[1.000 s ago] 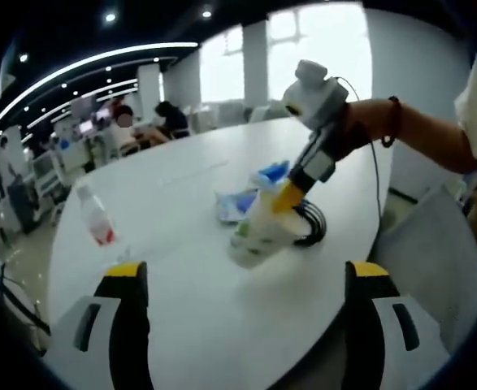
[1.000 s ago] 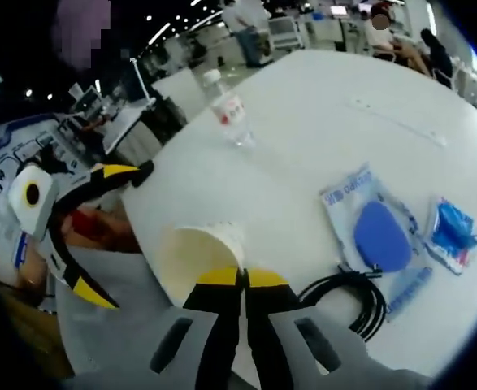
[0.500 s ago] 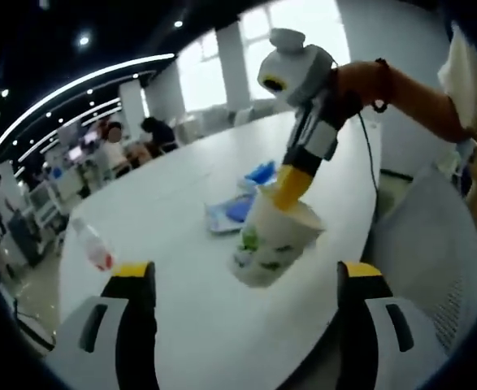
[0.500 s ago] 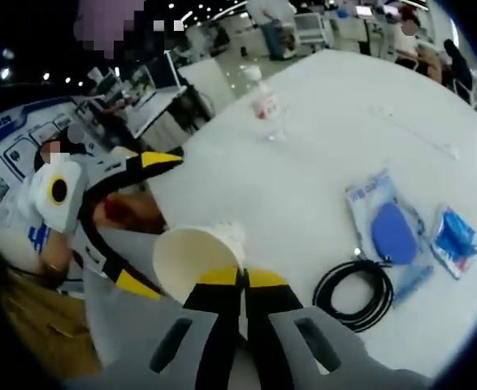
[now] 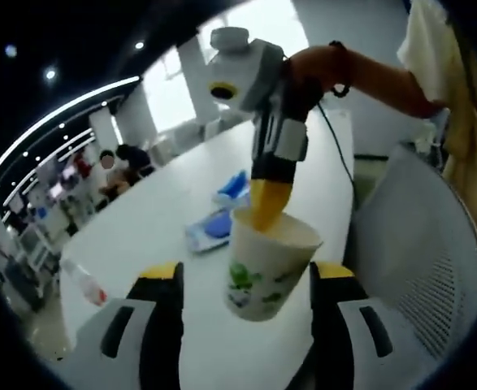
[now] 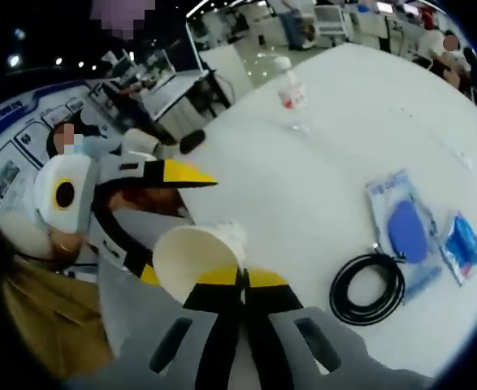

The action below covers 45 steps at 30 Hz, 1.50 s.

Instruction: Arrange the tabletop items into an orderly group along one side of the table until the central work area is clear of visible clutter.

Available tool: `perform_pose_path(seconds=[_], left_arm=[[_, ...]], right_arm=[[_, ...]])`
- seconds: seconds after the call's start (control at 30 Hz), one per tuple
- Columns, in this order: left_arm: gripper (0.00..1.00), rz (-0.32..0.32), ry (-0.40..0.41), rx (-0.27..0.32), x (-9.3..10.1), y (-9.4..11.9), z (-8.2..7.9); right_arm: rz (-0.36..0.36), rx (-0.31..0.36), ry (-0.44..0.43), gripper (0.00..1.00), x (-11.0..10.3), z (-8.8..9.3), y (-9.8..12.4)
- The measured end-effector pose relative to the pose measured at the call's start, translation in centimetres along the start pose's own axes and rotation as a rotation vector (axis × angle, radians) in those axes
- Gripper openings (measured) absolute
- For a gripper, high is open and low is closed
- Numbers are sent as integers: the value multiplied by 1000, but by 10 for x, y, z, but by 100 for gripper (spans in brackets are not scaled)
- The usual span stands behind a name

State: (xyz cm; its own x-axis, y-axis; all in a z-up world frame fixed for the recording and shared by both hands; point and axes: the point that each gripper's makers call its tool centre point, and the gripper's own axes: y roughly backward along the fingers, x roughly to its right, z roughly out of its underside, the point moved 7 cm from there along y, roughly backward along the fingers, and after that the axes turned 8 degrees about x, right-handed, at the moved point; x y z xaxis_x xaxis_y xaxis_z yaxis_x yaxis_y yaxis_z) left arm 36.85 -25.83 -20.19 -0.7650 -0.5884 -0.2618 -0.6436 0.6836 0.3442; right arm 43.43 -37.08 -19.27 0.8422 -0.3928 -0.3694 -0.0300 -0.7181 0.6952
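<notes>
Left gripper view: the right gripper (image 5: 264, 213) pinches the cup (image 5: 266, 264) by its rim, lifted at the surface's (image 5: 153, 236) near edge — left jaws released. Paper, likely light and crushable — a rim hold suits it.

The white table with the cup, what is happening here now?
A person is tidying a white table with two hand-held grippers. The right gripper is shut on the rim of a paper cup and holds it above the table edge. The left gripper is open, with the cup between its jaws. A water bottle, a coiled black cable and blue packets lie on the table.
</notes>
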Motion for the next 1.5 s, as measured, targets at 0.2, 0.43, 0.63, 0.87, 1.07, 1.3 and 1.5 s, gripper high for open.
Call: perform_pose_path(seconds=[0.2, 0.43, 0.63, 0.87, 1.07, 1.3, 1.5], left_arm=[[40, 51, -67, -30, 11, -5, 0], [39, 47, -87, -36, 9, -6, 2], [41, 46, -161, -61, 8, -9, 2], [39, 48, -113, -32, 3, -10, 1], [39, 32, -1, 73, 0, -11, -7], [38, -8, 86, 99, -9, -8, -7], [38, -52, 156, 107, -12, -7, -4]], right_arm=[[20, -11, 5, 1, 1, 2, 1], [12, 1, -20, 1, -3, 1, 2], [4, 11, -44, 1, -2, -2, -1], [6, 29, 16, 2, 0, -4, 1], [-5, 77, 48, 6, -2, -10, 2], [67, 249, 44, 34, 6, -27, 12], [93, 384, 27, 55, 12, -36, 24]])
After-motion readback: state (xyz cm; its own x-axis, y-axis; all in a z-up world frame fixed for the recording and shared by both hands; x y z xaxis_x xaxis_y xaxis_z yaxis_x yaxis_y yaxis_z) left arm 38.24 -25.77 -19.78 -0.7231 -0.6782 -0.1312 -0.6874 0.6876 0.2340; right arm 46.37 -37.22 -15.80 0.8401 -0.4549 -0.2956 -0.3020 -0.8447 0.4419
